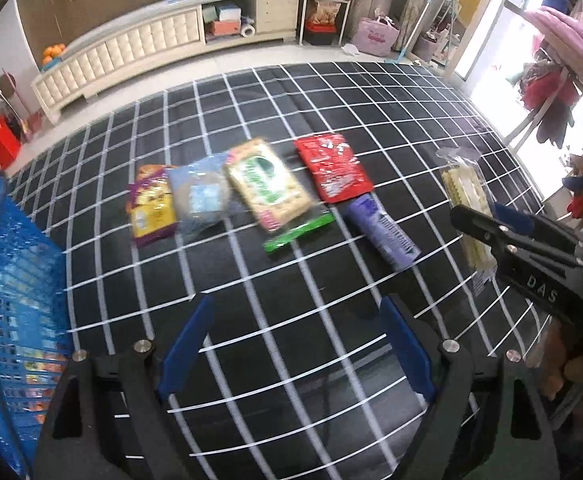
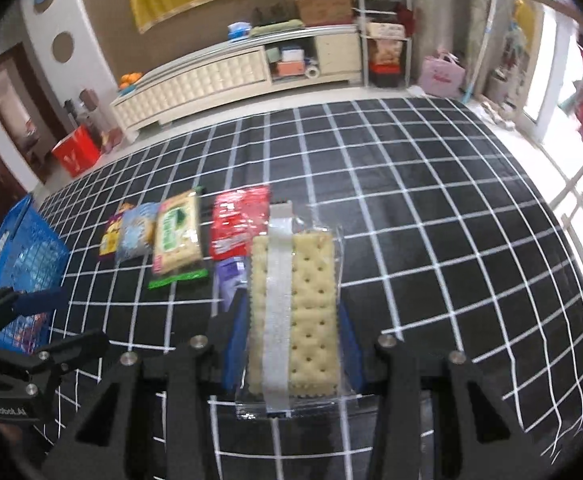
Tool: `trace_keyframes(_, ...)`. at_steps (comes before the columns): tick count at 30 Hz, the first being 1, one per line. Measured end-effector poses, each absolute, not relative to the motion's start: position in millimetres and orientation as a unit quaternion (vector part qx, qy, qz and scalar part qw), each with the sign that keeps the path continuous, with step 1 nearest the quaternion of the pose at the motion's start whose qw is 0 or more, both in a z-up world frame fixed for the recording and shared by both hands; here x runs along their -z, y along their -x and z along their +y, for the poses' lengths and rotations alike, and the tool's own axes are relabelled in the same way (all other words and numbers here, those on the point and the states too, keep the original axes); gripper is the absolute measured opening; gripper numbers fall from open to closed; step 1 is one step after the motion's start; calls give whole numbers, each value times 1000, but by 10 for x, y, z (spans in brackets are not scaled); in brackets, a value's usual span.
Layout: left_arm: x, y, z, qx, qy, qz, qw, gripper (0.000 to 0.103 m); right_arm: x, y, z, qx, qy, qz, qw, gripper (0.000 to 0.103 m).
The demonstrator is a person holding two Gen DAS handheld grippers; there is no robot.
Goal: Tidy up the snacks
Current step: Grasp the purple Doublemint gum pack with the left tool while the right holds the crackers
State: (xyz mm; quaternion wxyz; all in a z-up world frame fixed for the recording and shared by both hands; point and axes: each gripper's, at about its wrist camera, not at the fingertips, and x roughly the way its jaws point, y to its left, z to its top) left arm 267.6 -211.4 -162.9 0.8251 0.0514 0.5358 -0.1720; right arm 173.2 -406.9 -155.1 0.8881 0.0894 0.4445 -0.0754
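Cracker pack (image 2: 295, 316) clamped in right tongs (image 2: 291, 344), left tongs (image 1: 295, 348) wide apart, holding nothing

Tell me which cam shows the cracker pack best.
Right wrist. The cracker pack fills the centre, face-on, clamped in the right claw, with cracker holes and the clear wrapper readable. The left wrist view shows it only at the right edge, foreshortened and partly hidden by that claw.

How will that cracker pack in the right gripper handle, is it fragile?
The cracker pack probably stays stiff, since it juts straight out between the fingers. Its thin biscuits look brittle, so a hard squeeze could crack them. The clear glossy wrap may slip.
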Motion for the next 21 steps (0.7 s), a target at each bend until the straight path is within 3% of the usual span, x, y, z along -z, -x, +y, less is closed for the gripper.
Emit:
trace_keyframes(12,1964,-2986,-2780,170,-52,570,802,83,1713,-1745,-4313,114,-91,471,870,47)
trace_keyframes(21,2182,-3187,-3119,149,-71,577,800,77,1784,-1778,-4332,124,-95,489,858,47)
